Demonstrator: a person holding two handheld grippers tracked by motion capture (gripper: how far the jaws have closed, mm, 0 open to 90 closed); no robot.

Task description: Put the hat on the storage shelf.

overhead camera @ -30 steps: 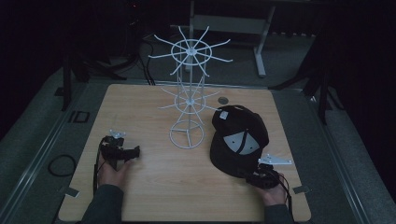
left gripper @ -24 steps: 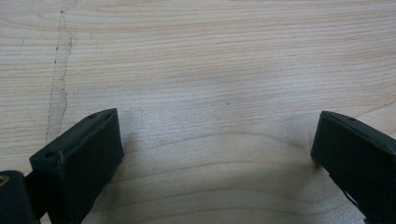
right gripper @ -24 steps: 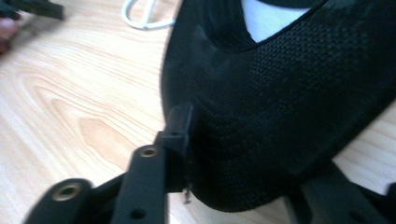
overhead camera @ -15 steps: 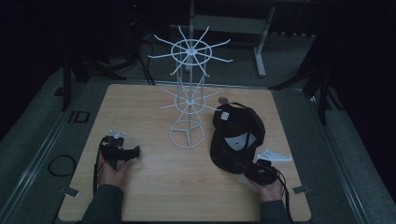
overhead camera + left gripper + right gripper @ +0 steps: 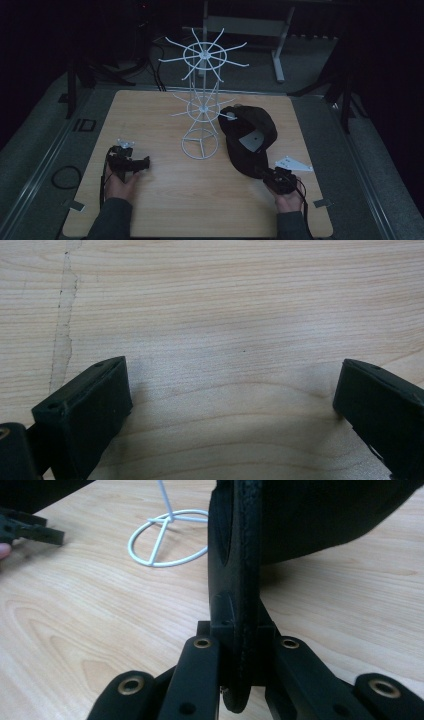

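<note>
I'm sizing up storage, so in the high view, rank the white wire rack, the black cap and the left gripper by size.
1. White wire rack
2. Black cap
3. Left gripper, clearly the smallest

We see a light wooden table [image 5: 165,205] (its grain pale under dim light) on grey floor [image 5: 45,145], with a white metal frame [image 5: 277,47] standing in the darkness beyond.

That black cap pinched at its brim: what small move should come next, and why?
Probably lift the cap higher toward the white wire rack. The right gripper jaws have just closed on its brim, it is partly raised beside the rack, and the rack's hooks stand bare above it.
</note>
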